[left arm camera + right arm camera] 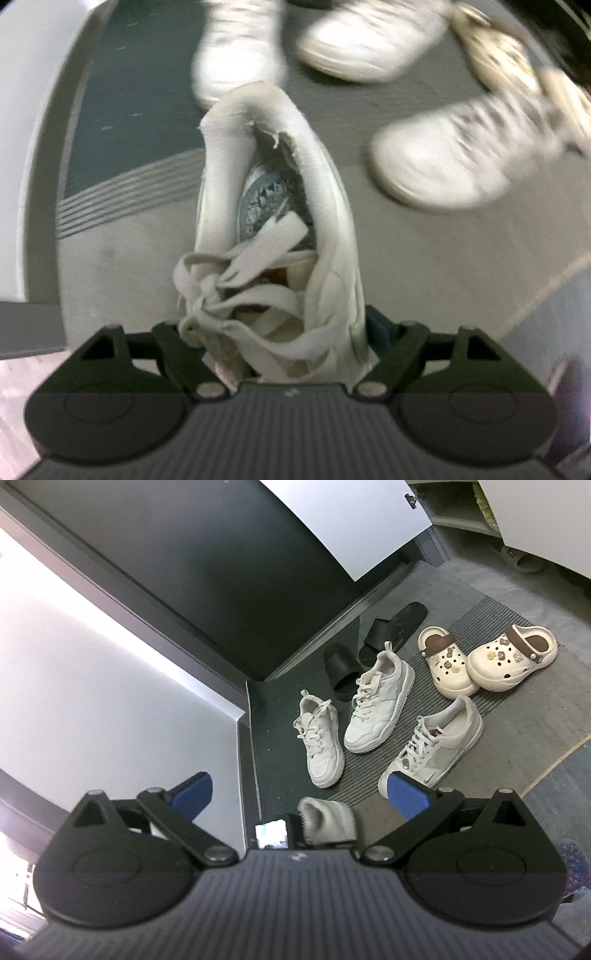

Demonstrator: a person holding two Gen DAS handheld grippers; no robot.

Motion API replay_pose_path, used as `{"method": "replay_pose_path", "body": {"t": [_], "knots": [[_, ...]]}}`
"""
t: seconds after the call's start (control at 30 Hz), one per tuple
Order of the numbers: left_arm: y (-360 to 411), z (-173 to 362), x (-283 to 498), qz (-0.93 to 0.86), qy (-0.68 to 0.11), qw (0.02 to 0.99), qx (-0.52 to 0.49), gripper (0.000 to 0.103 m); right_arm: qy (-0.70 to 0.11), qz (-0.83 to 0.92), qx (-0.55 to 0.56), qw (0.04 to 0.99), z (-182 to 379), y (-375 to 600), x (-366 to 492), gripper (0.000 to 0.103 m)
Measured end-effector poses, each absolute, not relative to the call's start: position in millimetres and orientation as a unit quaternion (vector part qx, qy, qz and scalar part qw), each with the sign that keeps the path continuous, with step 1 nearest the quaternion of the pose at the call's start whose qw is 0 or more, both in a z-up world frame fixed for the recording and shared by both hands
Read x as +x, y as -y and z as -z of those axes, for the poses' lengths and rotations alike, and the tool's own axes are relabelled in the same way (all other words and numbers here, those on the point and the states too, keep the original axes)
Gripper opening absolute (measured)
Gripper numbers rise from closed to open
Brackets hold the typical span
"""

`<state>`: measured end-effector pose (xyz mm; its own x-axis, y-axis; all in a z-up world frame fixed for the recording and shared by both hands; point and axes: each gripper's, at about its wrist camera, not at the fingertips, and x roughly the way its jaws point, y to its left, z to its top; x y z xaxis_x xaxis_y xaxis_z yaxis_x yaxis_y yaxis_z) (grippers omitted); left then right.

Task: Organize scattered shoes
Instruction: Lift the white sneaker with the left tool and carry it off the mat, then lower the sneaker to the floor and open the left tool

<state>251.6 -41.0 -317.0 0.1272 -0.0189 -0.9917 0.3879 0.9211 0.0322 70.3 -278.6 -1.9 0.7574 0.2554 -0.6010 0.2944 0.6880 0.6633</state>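
Now the left gripper [275,332] holds a white sneaker [273,221] by its middle, its fingers squeezed on the two sides near the laces. It points straight down, so the shoe hangs heel-end away from the camera, above the gray mat [147,258]. The floor looks blurry. I think the hand is carrying the shoe to its mate. To do this well, keep the squeeze firm, go slowly, and set the shoe down flat beside its partner, toe the same way.

On the mat, other shoes wait: a sneaker [321,738] at 12 o'clock in the right view, another sneaker [376,705] just beside it, a third sneaker [436,742] toward 1 o'clock, two black slides [373,646] behind, and two clogs [487,661] at 2 o'clock.

The right gripper [299,794] tilts down toward the floor, fingers spread wide, holding nothing. It should stay out of the way.
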Motion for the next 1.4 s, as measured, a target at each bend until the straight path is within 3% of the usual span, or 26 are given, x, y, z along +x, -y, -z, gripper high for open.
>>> {"method": "replay_pose_path", "body": {"t": [0.27, 0.33, 0.53, 0.67, 0.8, 1.2, 1.4], "knots": [[83, 355, 227, 0.175, -0.654, 0.717, 0.166, 0.084, -0.334, 0.028, 0.388, 0.858, -4, 294, 52, 0.103], [86, 368, 224, 0.181, -0.651, 0.714, 0.183, 0.089, -0.332, 0.03, 0.388, 0.859, -3, 299, 47, 0.103], [102, 356, 215, 0.195, -0.638, 0.72, 0.19, 0.091, -0.324, 0.026, 0.412, 0.851, -2, 310, 39, 0.103], [99, 318, 211, 0.214, -0.626, 0.726, 0.19, 0.092, -0.319, 0.021, 0.422, 0.849, -2, 313, 35, 0.103], [99, 266, 208, 0.221, -0.591, 0.749, 0.202, 0.1, -0.317, 0.024, 0.435, 0.842, -2, 319, 31, 0.103], [87, 116, 183, 0.203, -0.553, 0.797, 0.133, 0.102, -0.331, 0.021, 0.431, 0.839, 1, 322, 24, 0.103], [83, 38, 164, 0.177, -0.49, 0.846, 0.116, 0.103, -0.312, 0.045, 0.355, 0.88, -10, 312, 14, 0.103]]}}
